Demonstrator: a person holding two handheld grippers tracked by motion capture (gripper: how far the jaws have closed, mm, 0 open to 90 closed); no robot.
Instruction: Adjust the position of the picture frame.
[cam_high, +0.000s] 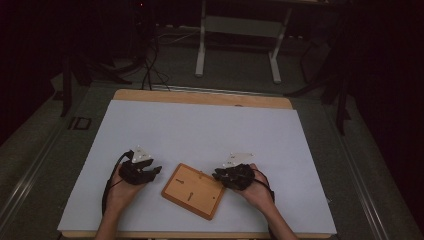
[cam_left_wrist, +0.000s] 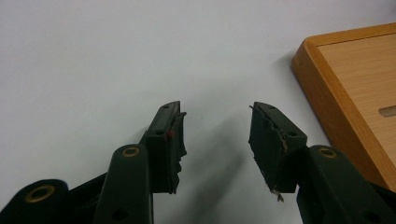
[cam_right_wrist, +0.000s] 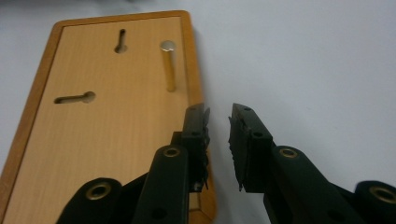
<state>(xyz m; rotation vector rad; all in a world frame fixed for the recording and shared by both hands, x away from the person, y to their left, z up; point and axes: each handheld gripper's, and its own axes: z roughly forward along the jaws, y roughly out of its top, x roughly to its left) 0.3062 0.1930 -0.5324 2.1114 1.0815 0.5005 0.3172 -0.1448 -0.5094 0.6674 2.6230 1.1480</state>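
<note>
The wooden frame (cam_high: 193, 190) lies flat on the surface (cam_high: 200, 130) between my claws, skewed. My right claw (cam_right_wrist: 218, 116), narrow, straddles its edge; my left claw (cam_left_wrist: 215, 122) waits wide, empty.

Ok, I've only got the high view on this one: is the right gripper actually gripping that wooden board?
Observer: No. The right gripper view shows the right gripper with a narrow gap between its jaws and nothing in it. One jaw is over the wooden board's edge, the other over the table.
Operator: And the left one?
Observer: The left gripper is wide open over bare table, beside the board and clear of it.
Operator: What are the dark marks on the board?
Observer: Two keyhole slots, plus a brass-coloured peg near the rim.
</note>
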